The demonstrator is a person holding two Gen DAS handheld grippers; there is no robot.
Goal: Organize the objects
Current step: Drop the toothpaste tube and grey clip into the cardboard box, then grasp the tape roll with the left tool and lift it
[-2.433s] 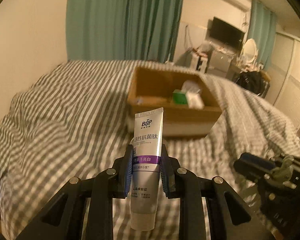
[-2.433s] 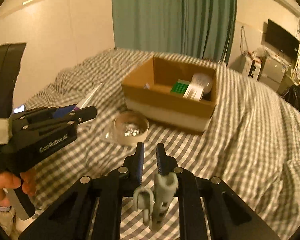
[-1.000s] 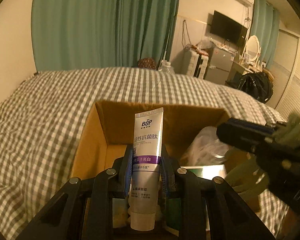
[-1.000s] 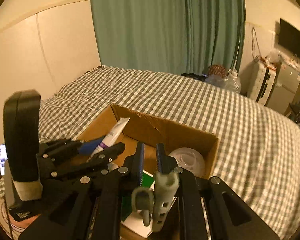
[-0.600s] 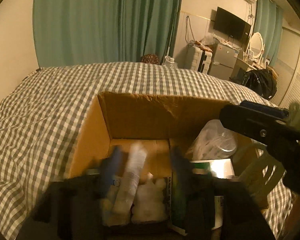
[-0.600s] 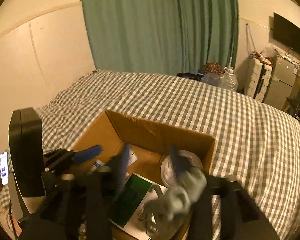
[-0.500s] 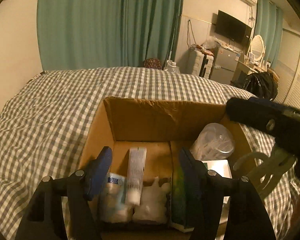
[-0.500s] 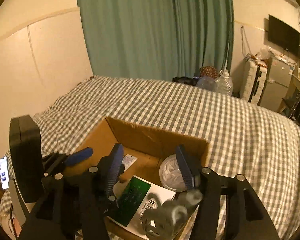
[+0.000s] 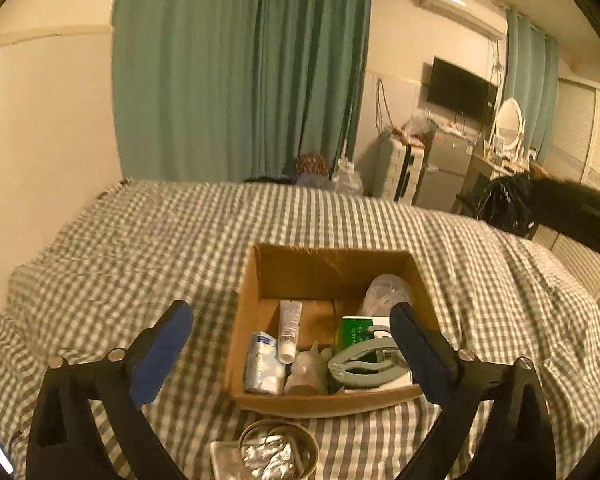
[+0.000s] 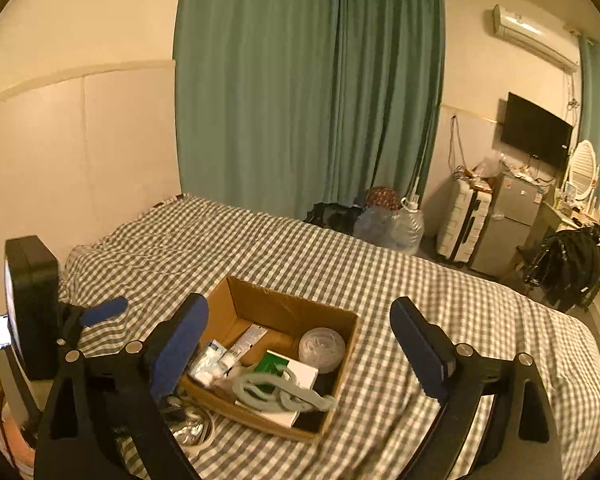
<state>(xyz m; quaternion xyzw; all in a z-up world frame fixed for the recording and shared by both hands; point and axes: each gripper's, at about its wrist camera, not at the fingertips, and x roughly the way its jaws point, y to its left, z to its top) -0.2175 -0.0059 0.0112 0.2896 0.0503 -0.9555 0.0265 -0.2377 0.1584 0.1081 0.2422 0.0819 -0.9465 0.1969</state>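
A cardboard box (image 9: 324,264) (image 10: 288,304) sits on the checked bedspread. Inside lie a white toothpaste tube (image 9: 289,330) (image 10: 246,340), a pale green plastic clip (image 9: 364,362) (image 10: 278,394) on a green-and-white packet (image 9: 356,330) (image 10: 290,370), a tissue pack (image 9: 260,364), a small white figure (image 9: 308,368) and a clear round container (image 9: 386,290) (image 10: 322,346). My left gripper (image 9: 290,352) is open above the box with nothing held. My right gripper (image 10: 298,344) is open over the box too, empty. The left gripper's body (image 10: 40,300) shows at the left of the right wrist view.
A clear round dish with foil-wrapped pieces (image 9: 276,454) (image 10: 190,426) lies on the bed just in front of the box. Green curtains (image 9: 240,68), a suitcase and small fridge (image 10: 488,224) and a wall television (image 10: 536,136) stand beyond the bed. The bedspread (image 9: 140,248) spreads around the box.
Both grippers opened over the box, dropping the toothpaste tube and the green clip in. Both have since pulled up and back, so the box looks smaller.
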